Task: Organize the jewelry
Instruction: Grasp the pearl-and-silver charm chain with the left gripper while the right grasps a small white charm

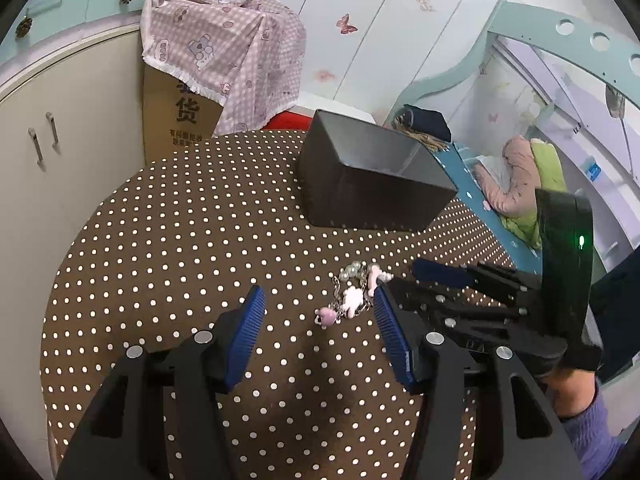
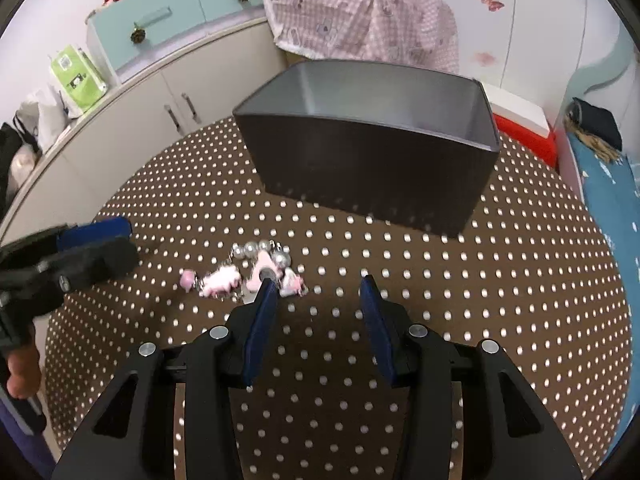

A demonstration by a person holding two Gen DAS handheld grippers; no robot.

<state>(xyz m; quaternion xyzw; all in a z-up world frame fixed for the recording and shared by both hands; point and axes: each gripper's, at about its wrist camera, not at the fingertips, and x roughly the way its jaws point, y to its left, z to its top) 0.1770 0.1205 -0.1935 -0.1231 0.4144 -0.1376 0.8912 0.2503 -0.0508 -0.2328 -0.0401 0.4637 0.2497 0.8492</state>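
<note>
Pink-and-pearl jewelry point(image 1: 354, 294) is lying in a small heap on the brown polka-dot tablecloth point(image 1: 180, 240), at six o'clock from the dark gray box point(image 1: 372, 178). Both the left gripper point(image 1: 318, 304) and the right gripper point(image 2: 318, 290) are hovering wide, holding nothing. At eleven o'clock, a cardboard carton point(image 1: 180, 120) is showing a large "货"; its smaller print is unreadable.
</note>
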